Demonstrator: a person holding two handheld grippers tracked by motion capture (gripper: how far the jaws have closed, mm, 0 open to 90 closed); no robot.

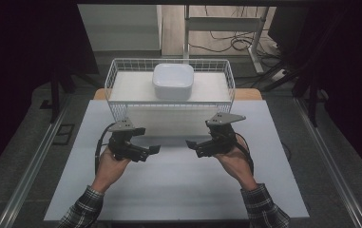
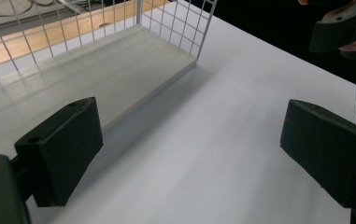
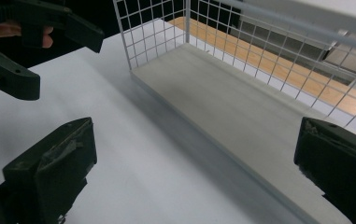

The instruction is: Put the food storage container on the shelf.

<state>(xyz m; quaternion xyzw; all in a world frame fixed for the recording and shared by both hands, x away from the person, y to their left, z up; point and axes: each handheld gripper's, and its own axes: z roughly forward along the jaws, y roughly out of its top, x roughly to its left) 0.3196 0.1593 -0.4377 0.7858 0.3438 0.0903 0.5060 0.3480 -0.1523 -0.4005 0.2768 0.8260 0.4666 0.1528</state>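
White square lidded plastic box [image 1: 173, 80] sits in the white wire basket [image 1: 114, 71] at twelve o'clock on the pale desk [image 1: 169, 190], while left claw [image 1: 154, 149] and right claw [image 1: 191, 144] hover gaping, empty, well short.

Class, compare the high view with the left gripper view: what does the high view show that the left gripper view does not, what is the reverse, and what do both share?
High view alone: the white square container on top of the wire basket, both forearms in plaid sleeves, and the left tool seen from above, with its jaws apart.

Left gripper view alone: a close look along the left tool's own two black pads, set wide apart with nothing between them.

Both: the wire basket, the white table, and the right tool, open and apart from the basket.
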